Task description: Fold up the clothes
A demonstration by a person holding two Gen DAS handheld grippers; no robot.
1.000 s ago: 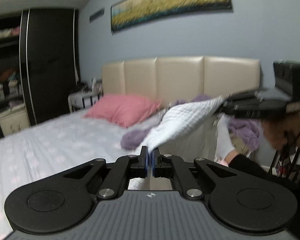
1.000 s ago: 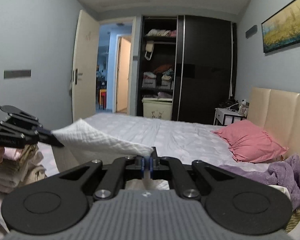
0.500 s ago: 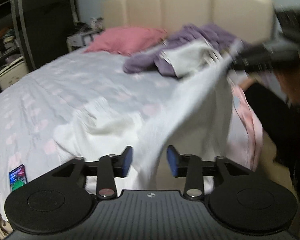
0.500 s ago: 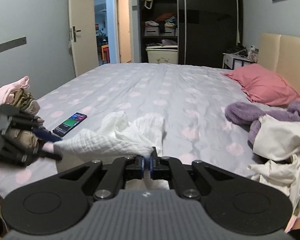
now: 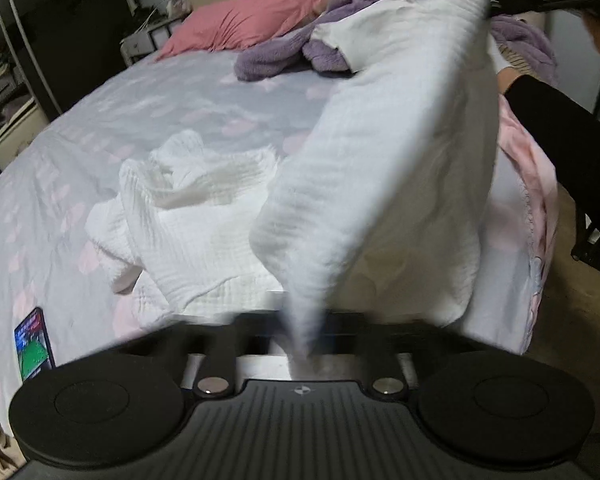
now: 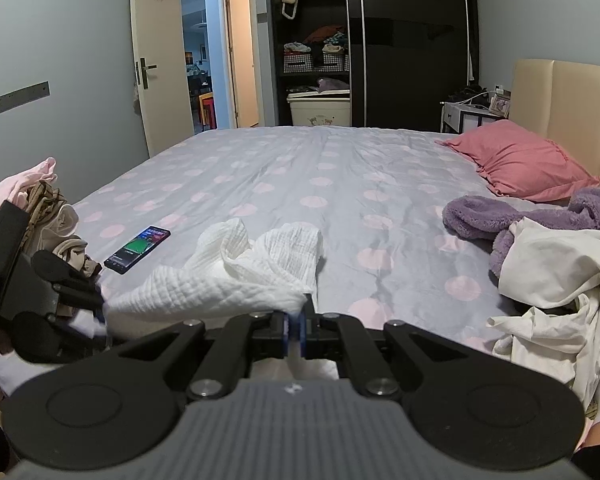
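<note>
Two handheld grippers share one white crinkle cloth [image 6: 220,280] over a bed [image 6: 300,168] w/ a grey sheet dotted pink.

Right wrist view: right gripper [image 6: 296,326] is clamped shut on a corner of the cloth, fabric pinched between its blue pads. From there the cloth runs left toward the left gripper [image 6: 96,308] at the frame's left edge, reaching its tips. The rest of the cloth lies bunched on the sheet just beyond, in the near-middle of the bed.

Left wrist view: heavy motion blur. The cloth hangs as a tall sheet from the right gripper's tips at upper right, sloping down across the left gripper's front. Its lower point drapes over the middle of that gripper and hides the fingers. Can't tell if the left jaws are open or gripping. More of the cloth sits crumpled on the sheet to the left.

Other things on the bed:
- phone [image 6: 137,249], screen lit, lying flat near the left edge, apart from the cloth.
- pink pillow [image 6: 516,164] at the headboard end.
- purple fleece [image 6: 500,216] heaped near the pillow.
- white garment [image 6: 560,264] piled against the fleece, near the right edge.
- stack of pink & tan clothes [image 6: 40,196] at far left, behind the left gripper.

Person's dark sleeve [image 5: 560,140] shows at right in the left wrist view. Background: dark wardrobe [image 6: 412,40] w/ open shelves, door [image 6: 156,60] ajar.
</note>
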